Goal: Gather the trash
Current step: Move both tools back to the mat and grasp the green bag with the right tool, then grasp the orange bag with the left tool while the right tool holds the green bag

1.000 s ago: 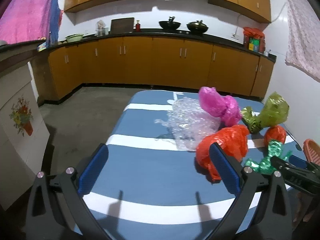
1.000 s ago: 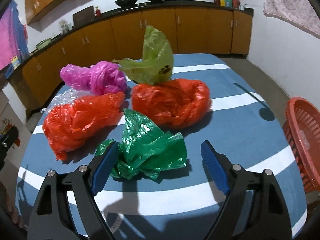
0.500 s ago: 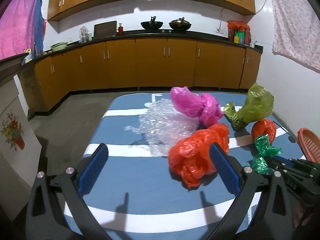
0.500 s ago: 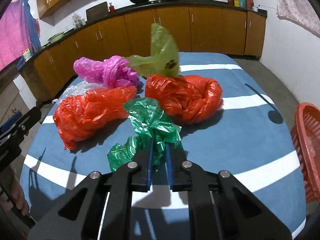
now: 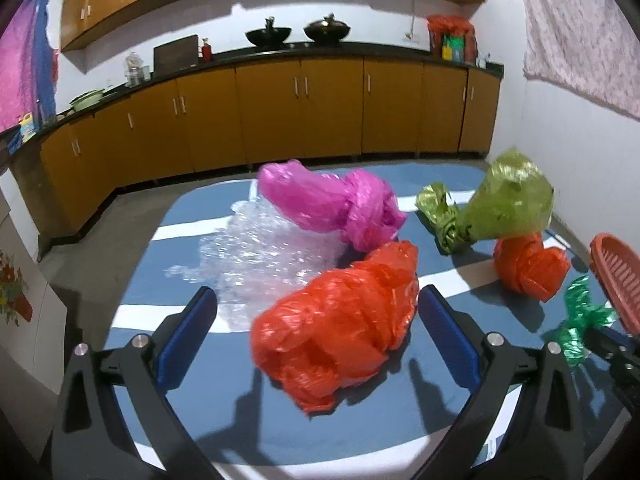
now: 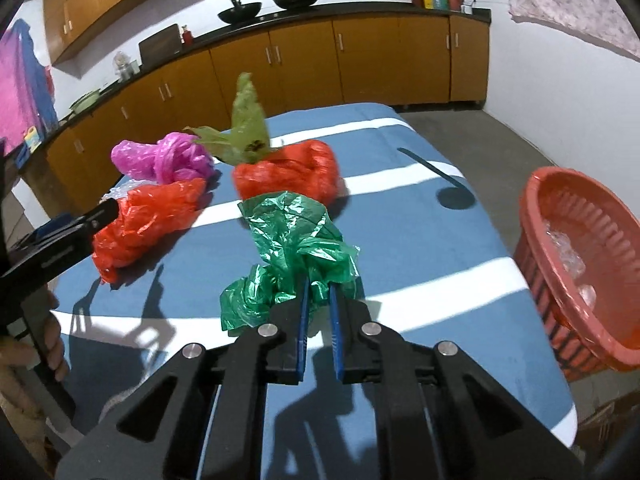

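Blue white-striped table (image 6: 420,240), crumpled plastic bags (image 5: 340,332) on it

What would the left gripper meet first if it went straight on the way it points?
Most likely the near red bag, lying between the open jaws of the left gripper; the clear plastic lies beyond it.

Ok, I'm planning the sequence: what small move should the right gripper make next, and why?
Probably carry the green bag right, over the red basket, then release. The right gripper is shut on it, and the basket sits beside the table.

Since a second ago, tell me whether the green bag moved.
Yes. The green bag, pinched in the right gripper, is lifted off the striped table, toward the red basket.
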The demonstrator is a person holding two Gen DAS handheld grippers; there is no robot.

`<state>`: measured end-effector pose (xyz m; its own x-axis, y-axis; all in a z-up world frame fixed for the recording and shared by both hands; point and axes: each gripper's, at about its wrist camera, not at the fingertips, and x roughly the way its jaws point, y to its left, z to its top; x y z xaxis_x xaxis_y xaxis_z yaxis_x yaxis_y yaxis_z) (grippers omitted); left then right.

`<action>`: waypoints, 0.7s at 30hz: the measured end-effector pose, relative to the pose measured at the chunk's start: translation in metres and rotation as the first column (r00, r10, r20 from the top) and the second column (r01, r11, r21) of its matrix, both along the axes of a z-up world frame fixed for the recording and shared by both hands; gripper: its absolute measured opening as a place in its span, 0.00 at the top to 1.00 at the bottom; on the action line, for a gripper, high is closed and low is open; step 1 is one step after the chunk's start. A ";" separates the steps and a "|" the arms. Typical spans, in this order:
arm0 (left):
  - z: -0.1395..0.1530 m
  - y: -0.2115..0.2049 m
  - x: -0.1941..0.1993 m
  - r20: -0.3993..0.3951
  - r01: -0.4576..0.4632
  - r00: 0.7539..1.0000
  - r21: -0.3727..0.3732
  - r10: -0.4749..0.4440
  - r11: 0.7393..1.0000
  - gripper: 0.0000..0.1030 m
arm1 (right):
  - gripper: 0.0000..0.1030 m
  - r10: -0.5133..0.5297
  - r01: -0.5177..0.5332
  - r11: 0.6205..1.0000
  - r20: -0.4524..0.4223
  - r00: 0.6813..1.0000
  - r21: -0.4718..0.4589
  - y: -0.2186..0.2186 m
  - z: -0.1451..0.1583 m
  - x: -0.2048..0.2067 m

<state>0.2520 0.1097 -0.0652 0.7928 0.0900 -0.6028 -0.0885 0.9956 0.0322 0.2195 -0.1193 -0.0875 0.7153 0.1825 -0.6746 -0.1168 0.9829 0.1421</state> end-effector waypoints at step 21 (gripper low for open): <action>-0.015 -0.042 0.020 -0.064 0.119 0.991 -0.024 -0.120 0.993 0.19 | 0.90 -0.083 0.083 0.996 -0.012 0.996 0.012 -0.041 -0.002 -0.002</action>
